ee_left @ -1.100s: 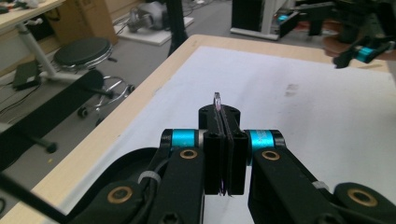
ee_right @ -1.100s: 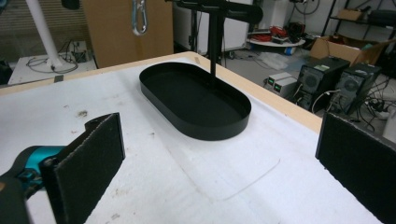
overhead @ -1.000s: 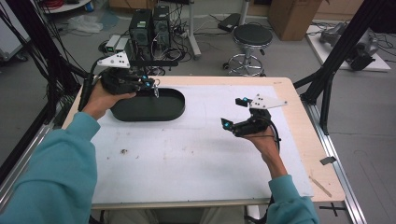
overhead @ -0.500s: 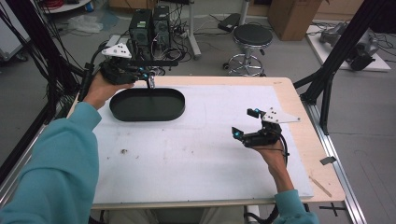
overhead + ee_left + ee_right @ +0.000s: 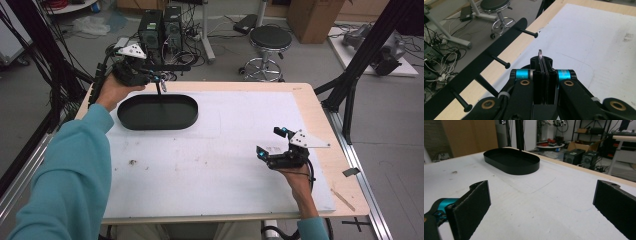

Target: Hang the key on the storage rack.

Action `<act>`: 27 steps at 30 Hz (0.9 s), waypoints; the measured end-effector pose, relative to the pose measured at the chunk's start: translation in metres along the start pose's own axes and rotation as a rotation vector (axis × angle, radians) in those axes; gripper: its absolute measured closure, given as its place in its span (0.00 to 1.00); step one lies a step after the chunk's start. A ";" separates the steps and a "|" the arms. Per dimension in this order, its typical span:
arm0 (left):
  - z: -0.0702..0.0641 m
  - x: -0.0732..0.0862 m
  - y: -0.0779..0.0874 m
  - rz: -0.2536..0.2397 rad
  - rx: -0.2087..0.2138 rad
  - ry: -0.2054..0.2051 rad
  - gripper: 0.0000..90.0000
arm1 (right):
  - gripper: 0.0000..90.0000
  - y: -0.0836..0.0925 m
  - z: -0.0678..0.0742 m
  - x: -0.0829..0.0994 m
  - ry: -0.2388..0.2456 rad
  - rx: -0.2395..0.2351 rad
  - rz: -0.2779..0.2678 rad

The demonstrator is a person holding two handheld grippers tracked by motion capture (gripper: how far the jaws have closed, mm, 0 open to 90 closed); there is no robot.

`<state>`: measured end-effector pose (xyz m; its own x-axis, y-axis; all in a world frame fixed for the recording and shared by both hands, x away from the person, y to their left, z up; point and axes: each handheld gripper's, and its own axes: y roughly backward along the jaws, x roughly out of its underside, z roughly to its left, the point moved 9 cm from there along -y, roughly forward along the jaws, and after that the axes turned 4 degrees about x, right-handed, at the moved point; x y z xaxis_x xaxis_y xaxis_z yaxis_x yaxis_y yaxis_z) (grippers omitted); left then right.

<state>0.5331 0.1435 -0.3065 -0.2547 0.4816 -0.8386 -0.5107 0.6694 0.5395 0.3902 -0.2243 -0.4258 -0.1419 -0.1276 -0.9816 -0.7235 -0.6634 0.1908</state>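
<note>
my left gripper (image 5: 159, 84) is up at the far left of the worktop (image 5: 225, 165), pinching a small metal ring (image 5: 540, 53) tight between its jaws. a black rack (image 5: 474, 72) with pegs (image 5: 500, 61) stands just past it, over the black tray (image 5: 157, 111). i think the ring should go on a peg, so i should line the hole up with a peg tip and slide slowly. my right gripper (image 5: 272, 142) waits near the right edge, jaws spread wide and empty.
</note>
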 end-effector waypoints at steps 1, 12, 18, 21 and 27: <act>0.001 0.000 0.000 0.001 0.000 -0.003 0.98 | 0.01 0.002 0.000 0.001 -0.002 0.006 -0.008; 0.010 0.005 -0.009 0.024 -0.036 0.027 0.98 | 0.01 0.018 0.001 0.015 -0.013 0.061 -0.093; 0.015 0.006 -0.011 0.026 -0.060 0.039 0.98 | 0.01 0.023 0.000 0.023 -0.025 0.082 -0.136; 0.016 0.007 -0.013 0.030 -0.069 0.045 0.98 | 0.01 0.024 0.000 0.026 -0.016 0.084 -0.141; 0.018 0.009 -0.015 0.040 -0.083 0.050 0.98 | 0.01 0.024 0.003 0.032 -0.015 0.079 -0.140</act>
<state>0.5536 0.1477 -0.3207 -0.3156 0.4764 -0.8206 -0.5654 0.6001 0.5659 0.3659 -0.2423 -0.4530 -0.0458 -0.0261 -0.9986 -0.7879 -0.6136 0.0522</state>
